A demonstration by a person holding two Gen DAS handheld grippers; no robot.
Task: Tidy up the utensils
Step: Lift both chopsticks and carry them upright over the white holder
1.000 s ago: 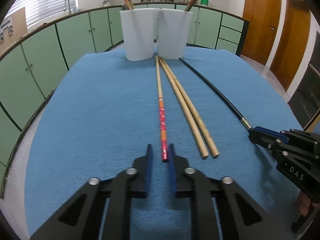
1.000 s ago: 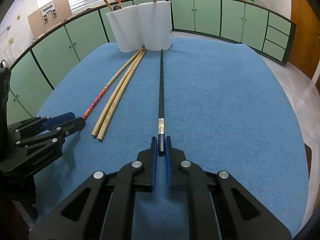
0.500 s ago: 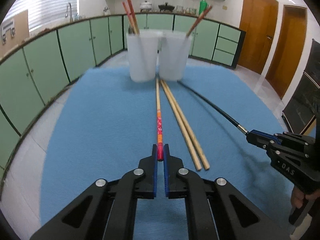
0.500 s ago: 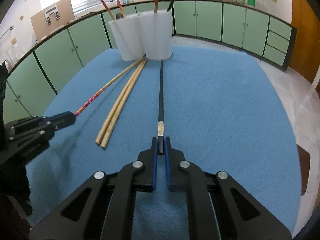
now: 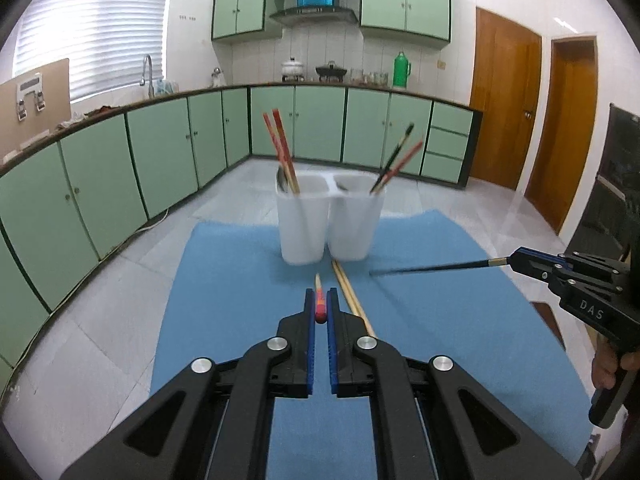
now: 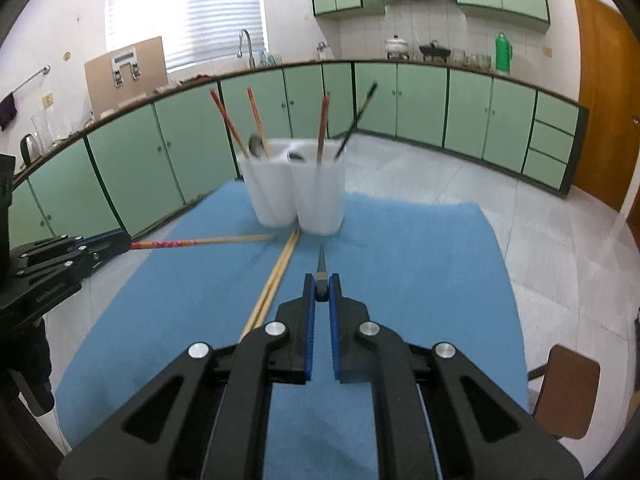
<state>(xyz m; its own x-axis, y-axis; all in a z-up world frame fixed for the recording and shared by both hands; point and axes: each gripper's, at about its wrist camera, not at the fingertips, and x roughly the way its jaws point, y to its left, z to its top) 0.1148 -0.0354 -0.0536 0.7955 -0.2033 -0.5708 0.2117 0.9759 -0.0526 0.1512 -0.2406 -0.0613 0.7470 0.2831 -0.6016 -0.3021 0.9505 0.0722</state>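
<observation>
My left gripper [image 5: 320, 307] is shut on the red end of a red-and-bamboo chopstick [image 5: 319, 304], lifted off the blue mat [image 5: 224, 320]; it also shows in the right wrist view [image 6: 200, 242]. My right gripper [image 6: 321, 292] is shut on a black chopstick [image 6: 321, 270], also lifted; it shows in the left wrist view [image 5: 440, 267]. Both point toward the white two-compartment holder [image 5: 330, 220], [image 6: 298, 192], which holds several chopsticks and spoons. Two plain bamboo chopsticks [image 5: 352, 292], [image 6: 276, 280] lie on the mat.
The mat covers a table whose edges drop to a tiled floor. Green cabinets and a counter run along the back. Wooden doors stand at the right. A brown chair seat [image 6: 568, 388] is beside the table's right edge.
Both grippers have closed on their chopsticks and raised them off the mat, tilting up and back. The two bamboo chopsticks have not moved.
</observation>
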